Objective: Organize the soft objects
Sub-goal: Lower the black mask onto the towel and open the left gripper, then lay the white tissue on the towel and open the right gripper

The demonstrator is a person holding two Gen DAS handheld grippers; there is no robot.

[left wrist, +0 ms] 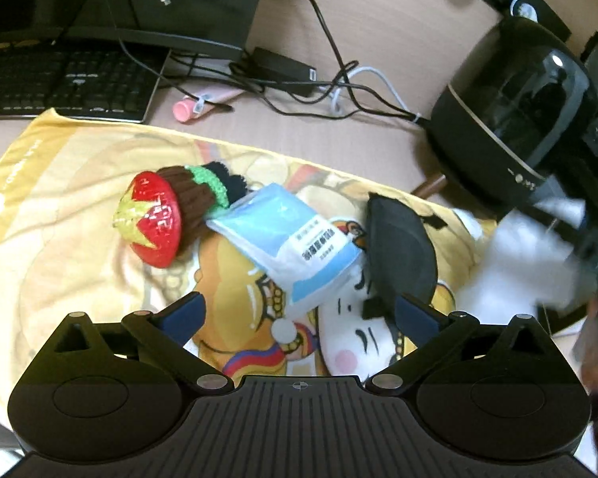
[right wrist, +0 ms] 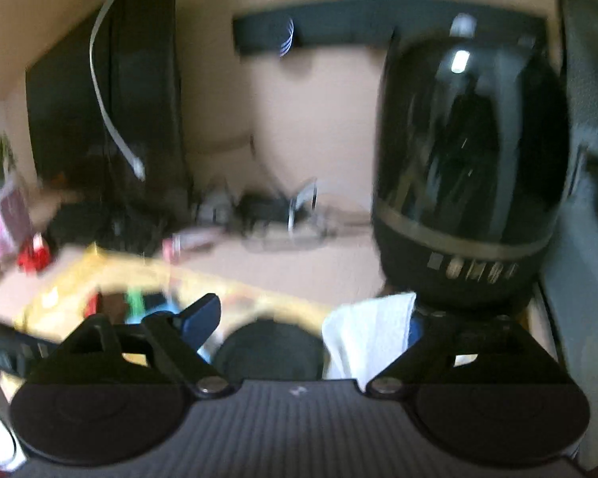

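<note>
A yellow cartoon-print cloth (left wrist: 59,239) is spread on the desk. On it lie a red strawberry toy (left wrist: 151,219), a brown knitted piece with green and black bands (left wrist: 203,191), a blue-and-white packet (left wrist: 287,239) and a black soft pad (left wrist: 402,251). My left gripper (left wrist: 301,314) hovers open just in front of the packet and pad, holding nothing. A white cloth (left wrist: 538,255) is blurred at the right edge. In the blurred right wrist view, that white cloth (right wrist: 366,334) drapes against the right finger of my open right gripper (right wrist: 311,314), with the black pad (right wrist: 267,350) below.
A tall black glossy appliance (left wrist: 510,111) (right wrist: 466,167) stands at the right, close to the white cloth. Behind the yellow cloth are a black keyboard (left wrist: 59,79), a monitor base, tangled cables (left wrist: 299,79) and a pink tube (left wrist: 187,109).
</note>
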